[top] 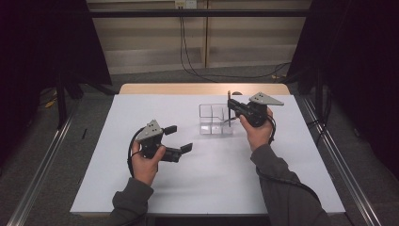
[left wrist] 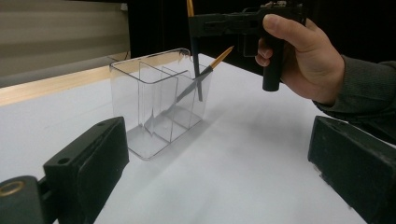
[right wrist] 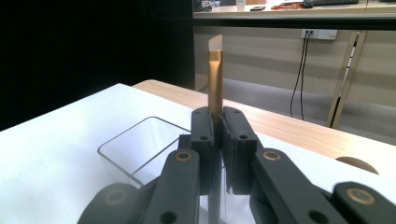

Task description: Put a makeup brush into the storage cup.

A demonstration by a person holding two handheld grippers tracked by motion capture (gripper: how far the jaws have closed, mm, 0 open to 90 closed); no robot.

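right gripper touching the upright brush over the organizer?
Touching. The right gripper view shows the right gripper with its jaws shut on the upright brush above the clear organizer.

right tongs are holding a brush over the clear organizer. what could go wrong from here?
1. The right tongs pinch the upright brush on a narrow stretch of handle; it could pivot or slip before release.
2. A second brush already leans across the clear organizer; the held one may catch on it or on a divider.
3. The organizer looks light and stands free on the table, while the left tongs hang open away from it, so a knock could shift or tip it.
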